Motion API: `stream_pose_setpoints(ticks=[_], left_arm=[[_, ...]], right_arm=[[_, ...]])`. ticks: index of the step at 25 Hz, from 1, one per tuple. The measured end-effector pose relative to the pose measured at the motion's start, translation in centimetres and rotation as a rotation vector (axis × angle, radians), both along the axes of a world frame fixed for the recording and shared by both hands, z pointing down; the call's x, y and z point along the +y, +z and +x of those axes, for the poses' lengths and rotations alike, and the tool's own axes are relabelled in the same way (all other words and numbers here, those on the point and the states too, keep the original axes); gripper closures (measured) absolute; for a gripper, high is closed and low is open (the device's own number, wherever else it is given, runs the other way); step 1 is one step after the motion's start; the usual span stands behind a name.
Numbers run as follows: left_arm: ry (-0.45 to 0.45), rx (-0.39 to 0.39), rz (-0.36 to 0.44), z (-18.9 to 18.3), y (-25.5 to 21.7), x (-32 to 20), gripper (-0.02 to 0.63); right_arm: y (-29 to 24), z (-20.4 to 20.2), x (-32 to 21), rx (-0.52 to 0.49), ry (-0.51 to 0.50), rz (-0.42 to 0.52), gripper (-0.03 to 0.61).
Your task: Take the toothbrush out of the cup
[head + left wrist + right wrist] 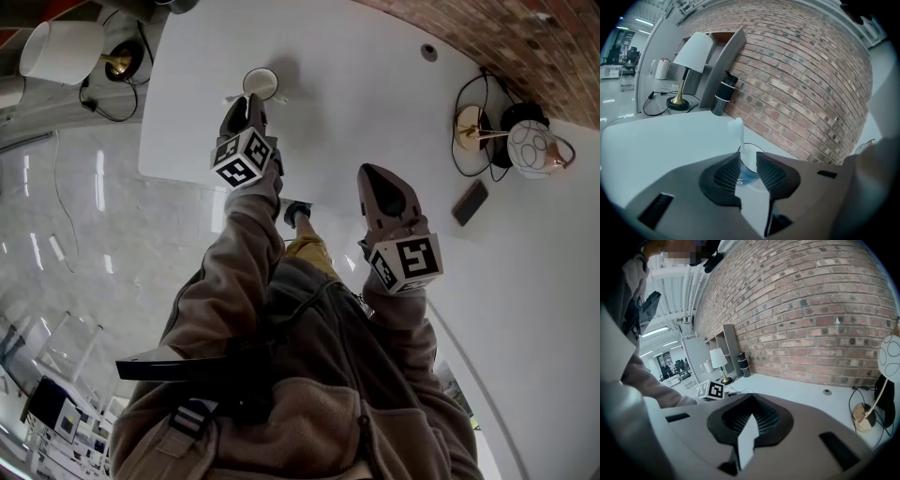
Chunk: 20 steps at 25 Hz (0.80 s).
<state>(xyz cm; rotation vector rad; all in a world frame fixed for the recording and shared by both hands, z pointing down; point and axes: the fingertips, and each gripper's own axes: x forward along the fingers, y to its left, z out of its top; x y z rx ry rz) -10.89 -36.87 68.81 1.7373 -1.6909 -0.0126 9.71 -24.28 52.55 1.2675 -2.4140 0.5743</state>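
Note:
A clear cup with a blue bottom stands on the white table, near its far left corner. In it a white toothbrush leans, head up. My left gripper is open by a narrow gap, and the cup shows between and just beyond its tips. In the head view the left gripper points at the cup from just in front. My right gripper hangs over the table's middle, well right of the cup. In its own view the right gripper is shut with nothing in it.
A white-shaded lamp stands off the table's left end, with a black bottle near it by the brick wall. At the right are a globe lamp with cables and a dark phone. A cable hole lies at the back.

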Motion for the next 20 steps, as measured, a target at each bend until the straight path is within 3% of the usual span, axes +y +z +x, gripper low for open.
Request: stream_pose_setpoints(ticks=[8,15,20], left_arm=[[-0.014,-0.031,0.002,-0.5,0.5,-1.4,0.526],[0.021,-0.164,-0.04,-0.8,1.0,-1.4,0.53],[0.047,-0.21,-0.016,-0.6,0.1,-1.4,0.557]], right_arm=[[0.7,0.3,0.2,0.0,0.004,-0.018,0.577],[0.8,0.4,0.4,0.0,0.007,-0.021,0.577],[0.8,0.4,0.8,-0.002,0.003,-0.021,0.577]])
